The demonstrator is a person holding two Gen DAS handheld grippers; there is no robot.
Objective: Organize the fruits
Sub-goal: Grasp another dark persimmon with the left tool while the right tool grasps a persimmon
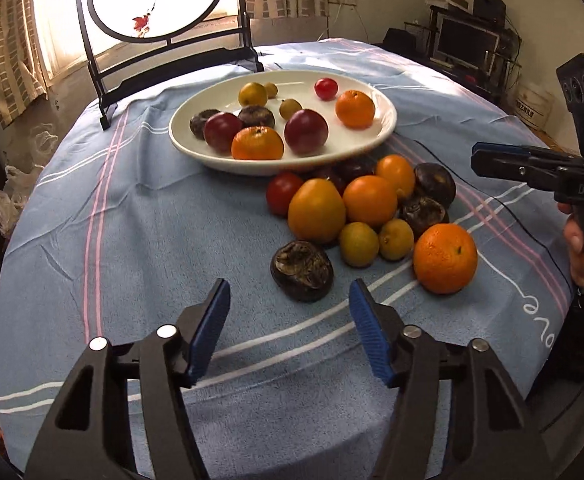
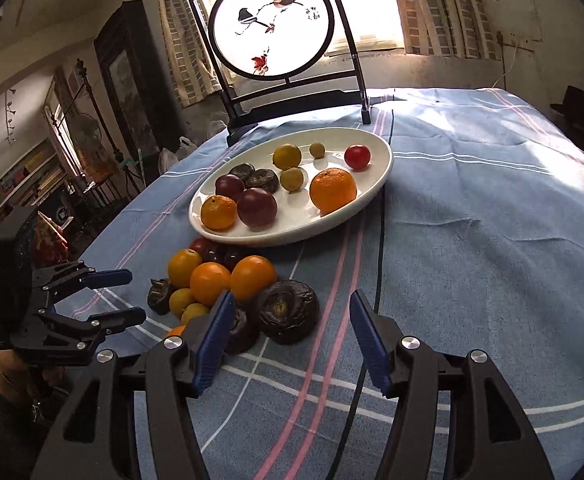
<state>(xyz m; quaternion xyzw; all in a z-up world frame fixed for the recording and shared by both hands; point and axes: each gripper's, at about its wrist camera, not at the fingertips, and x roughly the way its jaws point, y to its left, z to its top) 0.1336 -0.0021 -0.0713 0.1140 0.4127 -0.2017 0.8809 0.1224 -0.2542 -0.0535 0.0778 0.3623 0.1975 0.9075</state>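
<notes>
A white oval plate [image 1: 384, 124] [image 2: 372, 192] holds several fruits: oranges, dark red plums, small yellow fruits, a cherry tomato and dark wrinkled fruits. In front of it a heap of loose fruit lies on the cloth, with an orange [image 1: 445, 258], a dark wrinkled fruit [image 1: 302, 271] [image 2: 290, 311] and a large yellow-orange fruit [image 1: 316, 210]. My left gripper [image 1: 289, 300] is open and empty, just short of the dark wrinkled fruit. My right gripper [image 2: 292, 314] is open and empty, close to the dark fruit at the heap's near side. It also shows at the left wrist view's right edge [image 1: 480, 160].
A blue striped tablecloth [image 1: 139, 216] [image 2: 472, 240] covers the round table. A dark-framed round bird screen [image 1: 159, 0] [image 2: 271, 24] stands at the far edge behind the plate. A thin black cable [image 2: 380, 260] runs across the cloth. Shelves and furniture surround the table.
</notes>
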